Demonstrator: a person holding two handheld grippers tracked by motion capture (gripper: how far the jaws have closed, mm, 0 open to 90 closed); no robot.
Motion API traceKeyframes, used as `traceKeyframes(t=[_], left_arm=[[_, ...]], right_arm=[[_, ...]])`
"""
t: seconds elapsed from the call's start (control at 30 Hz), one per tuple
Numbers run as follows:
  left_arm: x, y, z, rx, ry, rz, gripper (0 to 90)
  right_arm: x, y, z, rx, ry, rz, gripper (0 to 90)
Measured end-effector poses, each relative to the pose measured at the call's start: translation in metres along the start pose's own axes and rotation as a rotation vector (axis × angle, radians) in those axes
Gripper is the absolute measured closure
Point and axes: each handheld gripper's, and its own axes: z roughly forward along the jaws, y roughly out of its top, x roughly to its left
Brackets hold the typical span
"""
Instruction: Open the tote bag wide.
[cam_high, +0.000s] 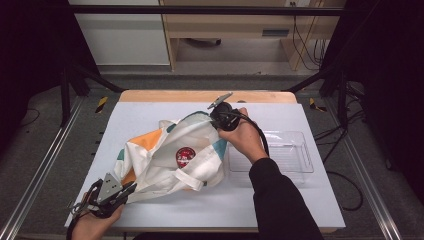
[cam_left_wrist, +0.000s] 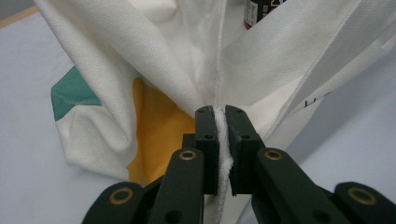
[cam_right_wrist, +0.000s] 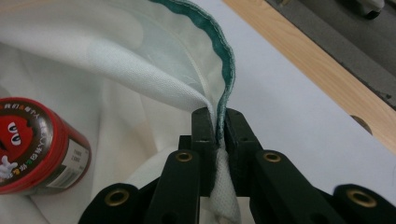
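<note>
- My left gripper (cam_left_wrist: 219, 140) has its 2 jaws clamped on a seam of the white cloth bag (cam_high: 170, 155); in the high view I see this gripper (cam_high: 131, 189) at the table's near left corner.
- My right gripper (cam_right_wrist: 218, 140) pinches the bag's teal-edged rim (cam_right_wrist: 226, 60), jaws closed on the fabric; in the high view it (cam_high: 216, 120) sits at the bag's far side.
- The bag lies crumpled mid-table, with orange and teal patches.
- A red round can (cam_right_wrist: 32, 144) lies inside the bag's opening.
- A clear plastic tray (cam_high: 295, 150) sits just right of the bag on the white table (cam_high: 280, 205).
</note>
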Motion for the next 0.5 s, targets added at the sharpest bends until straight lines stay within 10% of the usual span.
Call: traceKeyframes(t=[0.5], left_arm=[[-0.002,-0.002,0.003,0.025,-0.007,0.012,84.3]], right_arm=[[0.001,-0.012,0.006,0.061,0.01,0.007,83.7]])
